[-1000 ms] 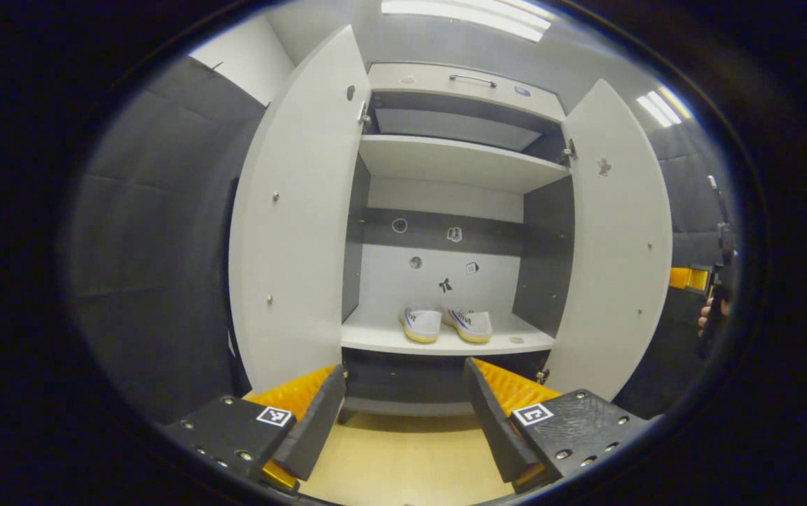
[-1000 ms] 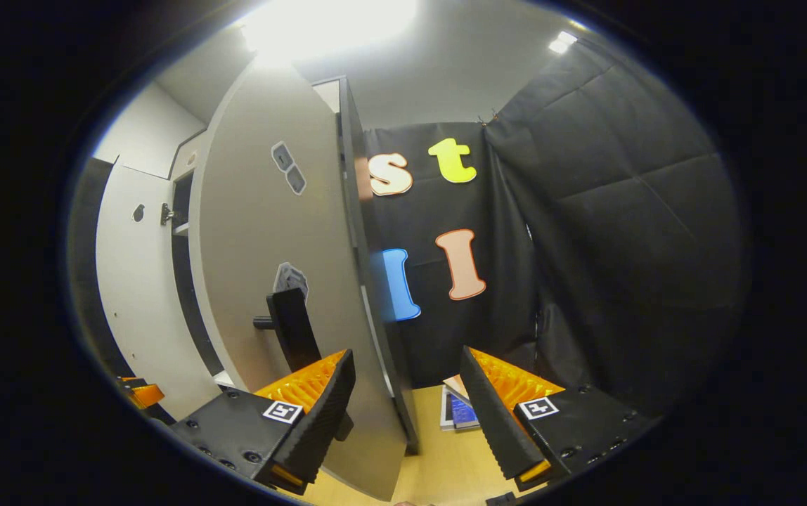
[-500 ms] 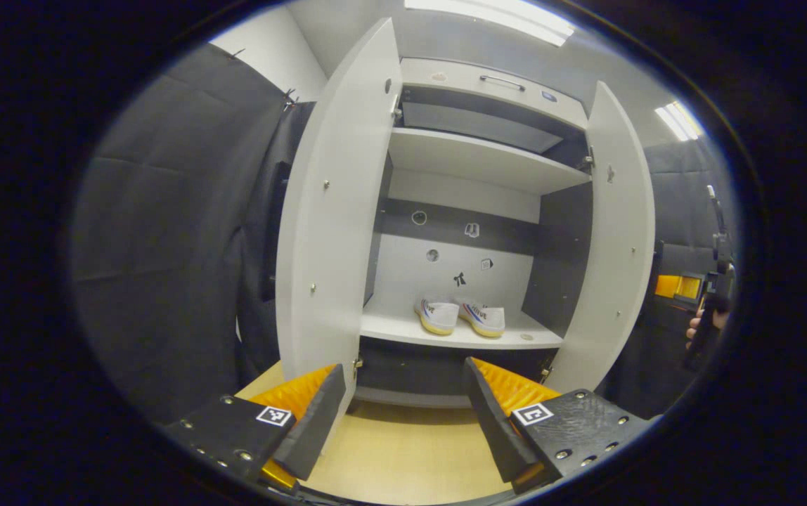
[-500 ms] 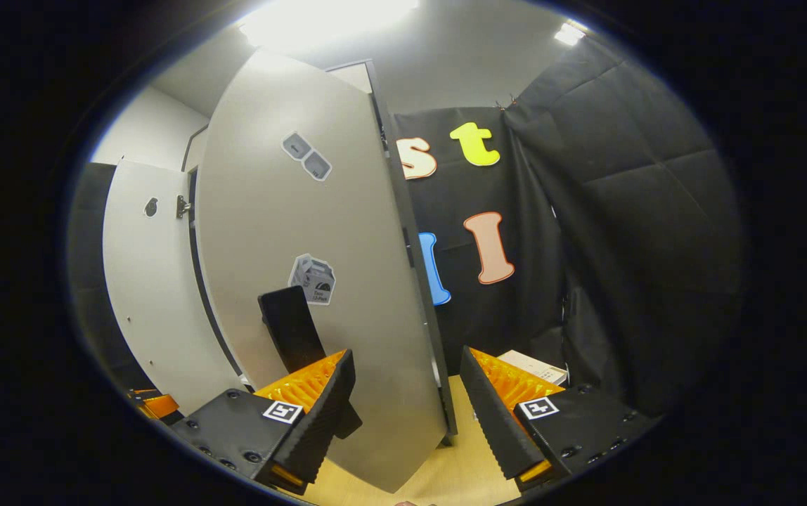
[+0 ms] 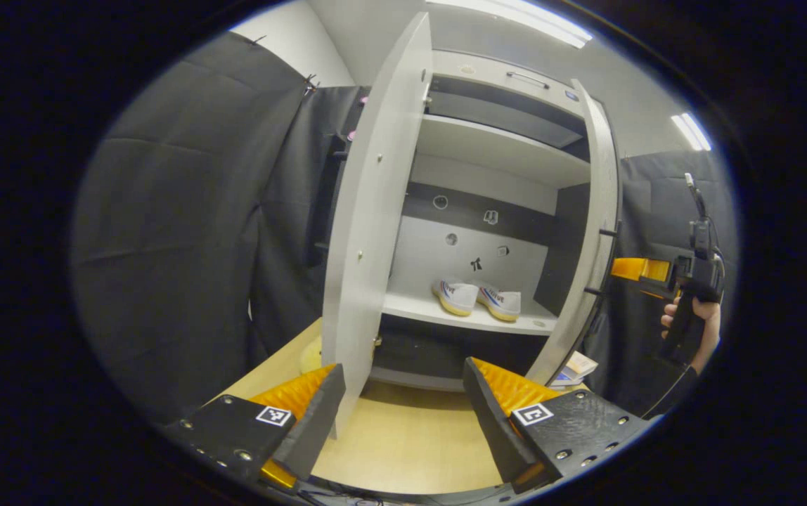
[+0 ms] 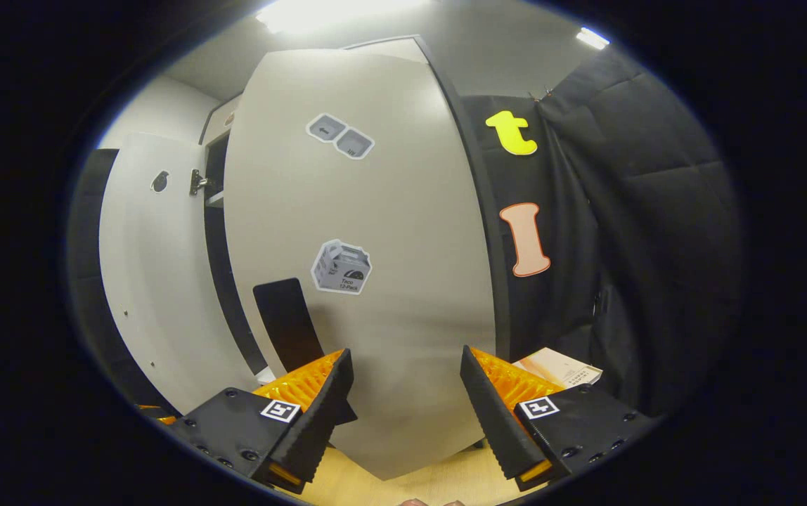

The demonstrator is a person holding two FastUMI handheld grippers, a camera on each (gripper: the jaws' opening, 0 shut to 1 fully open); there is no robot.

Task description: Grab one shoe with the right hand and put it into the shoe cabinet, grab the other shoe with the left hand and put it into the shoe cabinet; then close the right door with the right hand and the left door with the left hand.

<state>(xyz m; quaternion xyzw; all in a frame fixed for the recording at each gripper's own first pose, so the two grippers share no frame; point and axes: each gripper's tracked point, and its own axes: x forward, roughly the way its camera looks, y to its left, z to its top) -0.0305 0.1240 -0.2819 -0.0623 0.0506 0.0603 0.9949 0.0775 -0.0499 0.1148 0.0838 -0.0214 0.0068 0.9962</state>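
Observation:
Two white shoes with yellow soles sit side by side on the shoe cabinet's lower shelf. In the left gripper view the left door is nearly edge-on, its free edge just above my left gripper, which is open and empty. The right door stands partly swung in. Beyond it a hand holds the right gripper. In the right gripper view the right door's outer face looms close, with its black handle by the left finger. My right gripper is open, gripping nothing.
The cabinet has an upper shelf and a top drawer. A booklet lies on the wooden floor right of the cabinet. A pale yellow object sits on the floor behind the left door. Black cloth walls flank both sides.
The right door has swung in toward the cabinet, with the right gripper following its outer face. My left gripper has shifted left, so the left door now appears almost edge-on.

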